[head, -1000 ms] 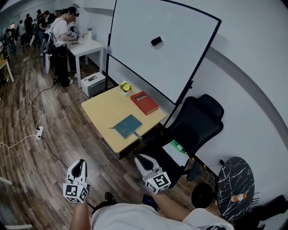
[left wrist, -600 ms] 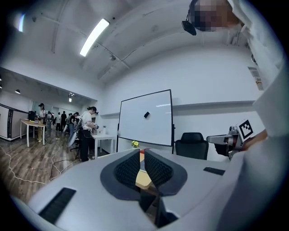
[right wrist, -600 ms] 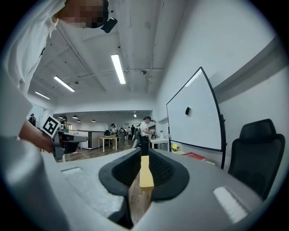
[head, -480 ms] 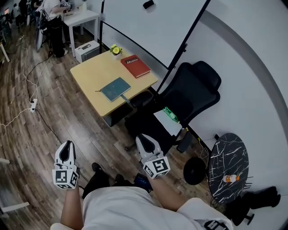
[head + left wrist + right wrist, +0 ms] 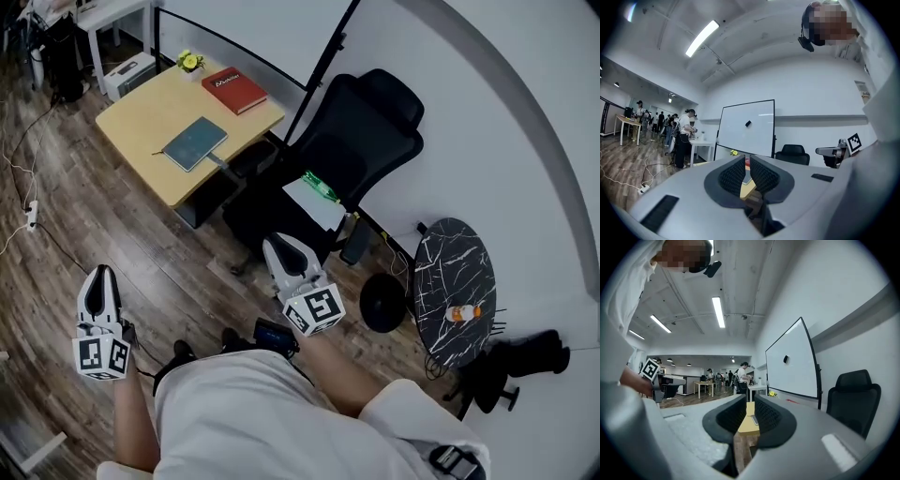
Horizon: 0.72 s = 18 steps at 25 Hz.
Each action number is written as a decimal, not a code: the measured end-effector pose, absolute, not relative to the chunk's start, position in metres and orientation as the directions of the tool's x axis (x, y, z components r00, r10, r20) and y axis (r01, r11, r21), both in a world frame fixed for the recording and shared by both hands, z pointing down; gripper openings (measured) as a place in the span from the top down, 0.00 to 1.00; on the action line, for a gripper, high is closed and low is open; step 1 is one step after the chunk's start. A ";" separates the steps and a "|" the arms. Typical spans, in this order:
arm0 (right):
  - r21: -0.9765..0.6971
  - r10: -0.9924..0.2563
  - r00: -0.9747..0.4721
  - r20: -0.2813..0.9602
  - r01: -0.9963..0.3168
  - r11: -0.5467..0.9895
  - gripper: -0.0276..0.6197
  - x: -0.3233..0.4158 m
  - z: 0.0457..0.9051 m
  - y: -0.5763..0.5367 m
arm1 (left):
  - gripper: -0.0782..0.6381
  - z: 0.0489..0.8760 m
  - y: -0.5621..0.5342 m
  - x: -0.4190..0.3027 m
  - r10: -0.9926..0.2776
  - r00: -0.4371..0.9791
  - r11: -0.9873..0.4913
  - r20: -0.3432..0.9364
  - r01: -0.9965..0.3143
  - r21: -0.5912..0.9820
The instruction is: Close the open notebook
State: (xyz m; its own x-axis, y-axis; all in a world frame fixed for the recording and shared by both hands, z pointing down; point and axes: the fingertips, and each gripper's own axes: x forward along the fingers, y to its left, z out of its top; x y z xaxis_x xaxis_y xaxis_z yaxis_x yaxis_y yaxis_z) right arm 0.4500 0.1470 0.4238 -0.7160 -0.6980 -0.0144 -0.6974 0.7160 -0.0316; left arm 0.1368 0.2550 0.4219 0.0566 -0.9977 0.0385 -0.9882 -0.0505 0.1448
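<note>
A teal notebook (image 5: 194, 142) lies flat with its cover shut on the wooden table (image 5: 141, 117) at the head view's top left, beside a red book (image 5: 234, 90). Both grippers hang close to the person's body, far from the table. My left gripper (image 5: 98, 284) is at the lower left over the wood floor, its jaws together and empty. My right gripper (image 5: 281, 251) is at the centre, near the black office chair (image 5: 361, 122), also shut on nothing. In the left gripper view the left gripper (image 5: 748, 165) points level toward the distant table, as does the right gripper (image 5: 750, 404) in the right gripper view.
A green bottle (image 5: 320, 187) and papers lie on the chair's seat. A round black marble side table (image 5: 454, 281) with an orange bottle (image 5: 460, 312) stands at right. A yellow object (image 5: 190, 62) sits at the table's far end. Cables trail over the floor at left.
The head view has swung, so the table has slid up to the top left and looks farther off. Both grippers have drifted away from it and stayed shut.
</note>
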 end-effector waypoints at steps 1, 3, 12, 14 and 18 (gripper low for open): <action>-0.034 -0.706 -0.708 -0.012 -0.705 0.708 0.87 0.448 0.424 0.149 | 0.84 0.421 0.255 0.135 -0.997 0.067 -0.060 0.040 -0.988 0.140; -0.050 -0.712 -0.702 -0.004 -0.711 0.701 0.87 0.439 0.427 0.153 | 0.84 0.419 0.258 0.127 -0.997 0.074 -0.069 0.036 -0.989 0.129; -0.060 -0.696 -0.718 0.009 -0.695 0.716 0.87 0.393 0.431 0.170 | 0.84 0.427 0.275 0.093 -0.996 0.075 -0.068 0.049 -0.989 0.134; -0.061 -0.694 -0.720 0.010 -0.694 0.718 0.87 0.389 0.431 0.173 | 0.84 0.432 0.276 0.089 -0.996 0.076 -0.067 0.055 -0.987 0.148; -0.063 -0.694 -0.720 0.019 -0.694 0.718 0.87 0.387 0.435 0.175 | 0.84 0.430 0.269 0.092 -0.995 0.083 -0.076 0.051 -0.987 0.139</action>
